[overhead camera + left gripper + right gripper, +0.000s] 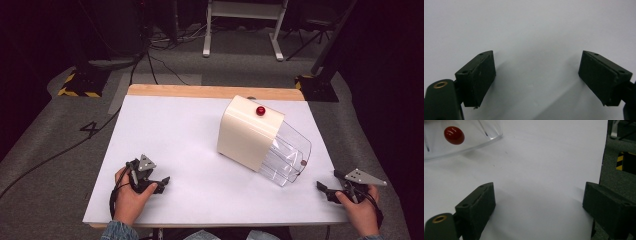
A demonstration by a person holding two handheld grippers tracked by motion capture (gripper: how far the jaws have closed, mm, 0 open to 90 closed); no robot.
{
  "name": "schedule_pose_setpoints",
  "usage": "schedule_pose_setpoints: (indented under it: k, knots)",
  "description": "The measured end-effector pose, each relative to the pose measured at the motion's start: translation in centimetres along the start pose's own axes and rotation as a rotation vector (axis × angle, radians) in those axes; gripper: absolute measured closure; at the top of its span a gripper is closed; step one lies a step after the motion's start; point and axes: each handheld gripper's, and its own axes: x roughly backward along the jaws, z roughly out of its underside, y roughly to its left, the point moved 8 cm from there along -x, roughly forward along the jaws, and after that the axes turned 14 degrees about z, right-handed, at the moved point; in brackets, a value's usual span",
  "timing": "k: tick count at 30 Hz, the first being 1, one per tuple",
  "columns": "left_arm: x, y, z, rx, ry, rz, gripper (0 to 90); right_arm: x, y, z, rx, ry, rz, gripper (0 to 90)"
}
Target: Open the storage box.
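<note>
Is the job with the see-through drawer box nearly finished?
Looks nearly finished. Done: a small red bead sits inside the clear drawer of the cream box. In hand: nothing, since the left tool and right tool rest open on the table. Left: perhaps pushing the drawer in.

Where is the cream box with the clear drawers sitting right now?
In the high view the cream box stands right of centre on the white table, its clear drawers pulled out toward the right gripper, with a red ball on top.
</note>
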Motion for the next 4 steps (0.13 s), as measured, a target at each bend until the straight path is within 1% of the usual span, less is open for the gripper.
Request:
schedule_pose_setpoints:
  k: [4]
  knots:
    - [0.02, 0.04, -0.01, -0.005, 0.002, -0.001, 14.4, 0.01, -0.01, -0.01, 0.0, 0.002, 0.001, 11.7]
